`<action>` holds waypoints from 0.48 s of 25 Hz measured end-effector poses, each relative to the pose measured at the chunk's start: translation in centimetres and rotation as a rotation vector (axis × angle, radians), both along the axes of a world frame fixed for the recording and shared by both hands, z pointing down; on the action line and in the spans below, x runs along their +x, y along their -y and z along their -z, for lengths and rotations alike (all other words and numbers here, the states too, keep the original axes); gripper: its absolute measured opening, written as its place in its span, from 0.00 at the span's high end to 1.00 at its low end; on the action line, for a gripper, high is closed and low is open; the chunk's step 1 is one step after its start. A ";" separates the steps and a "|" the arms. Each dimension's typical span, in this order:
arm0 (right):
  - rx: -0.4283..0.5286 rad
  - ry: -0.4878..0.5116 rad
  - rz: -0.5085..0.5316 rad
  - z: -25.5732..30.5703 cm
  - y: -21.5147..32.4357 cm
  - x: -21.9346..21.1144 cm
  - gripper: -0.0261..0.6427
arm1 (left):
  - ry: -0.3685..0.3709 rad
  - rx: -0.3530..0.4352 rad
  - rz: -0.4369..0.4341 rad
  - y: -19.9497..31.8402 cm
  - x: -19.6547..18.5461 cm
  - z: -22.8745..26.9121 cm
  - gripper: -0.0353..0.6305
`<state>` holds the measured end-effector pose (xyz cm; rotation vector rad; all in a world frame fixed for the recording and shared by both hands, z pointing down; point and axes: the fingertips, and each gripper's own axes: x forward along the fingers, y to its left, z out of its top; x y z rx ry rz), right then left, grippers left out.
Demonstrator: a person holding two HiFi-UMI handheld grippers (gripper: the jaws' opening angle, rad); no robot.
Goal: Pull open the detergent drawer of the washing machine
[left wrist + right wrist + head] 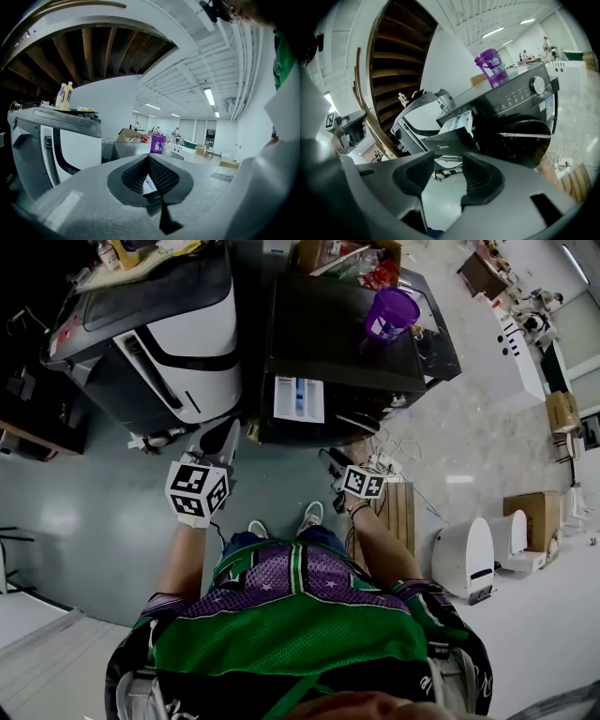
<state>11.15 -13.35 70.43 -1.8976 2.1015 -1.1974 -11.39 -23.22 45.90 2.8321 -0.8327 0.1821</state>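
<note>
Open detergent drawer (451,139) front reads "Midea"

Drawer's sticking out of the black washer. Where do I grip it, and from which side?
Probably the dark front panel of the drawer, from the front and slightly below: it juts clear of the washer, with its lower edge free. The open right gripper faces it.

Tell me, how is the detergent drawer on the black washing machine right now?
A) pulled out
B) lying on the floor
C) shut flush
A: the detergent drawer juts out from the black washing machine, its white compartments open to view.
</note>
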 end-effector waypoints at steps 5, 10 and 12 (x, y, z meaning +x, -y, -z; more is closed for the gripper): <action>0.064 -0.061 0.059 3.2 1.5 1.1 0.69 | -0.004 0.006 0.041 1.3 0.4 0.4 0.92; 0.145 -0.149 0.150 7.3 2.8 3.1 0.69 | -0.008 0.028 0.059 1.4 2.8 1.8 0.92; 0.193 -0.178 0.169 9.7 3.3 4.1 0.69 | -0.026 0.030 0.065 1.3 4.0 2.6 0.92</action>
